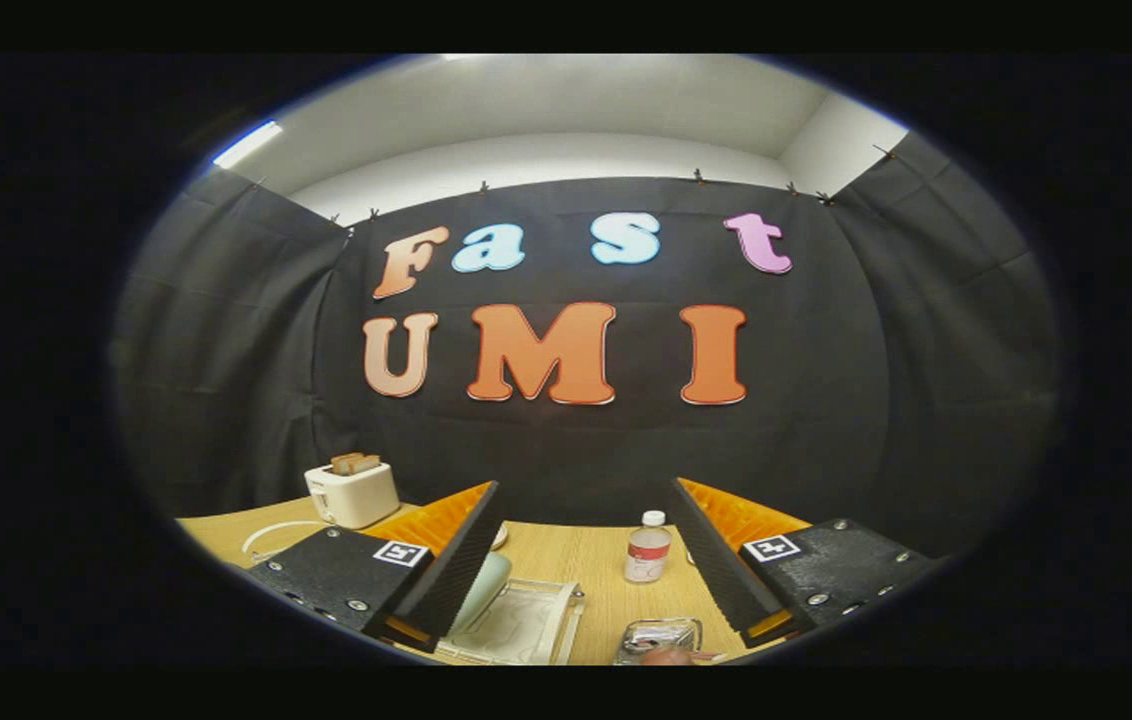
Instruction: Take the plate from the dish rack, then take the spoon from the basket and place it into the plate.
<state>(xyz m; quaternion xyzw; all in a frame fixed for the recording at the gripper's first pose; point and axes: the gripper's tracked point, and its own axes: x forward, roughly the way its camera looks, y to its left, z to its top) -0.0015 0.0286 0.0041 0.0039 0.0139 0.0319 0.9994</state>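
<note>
Pale wooden table (606,575) beneath ribbed, wide-open empty gripper (581,530), small clear bottle (647,549) between fingers.

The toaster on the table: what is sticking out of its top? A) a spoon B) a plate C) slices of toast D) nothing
C: brown slices of toast stand up out of the white toaster, which sits on the wooden table beyond the left finger of the open tongs.

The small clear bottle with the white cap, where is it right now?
In the gripper view, the small clear white-capped bottle stands on the wooden table, between and beyond the open tongs, nearer their right finger.
</note>
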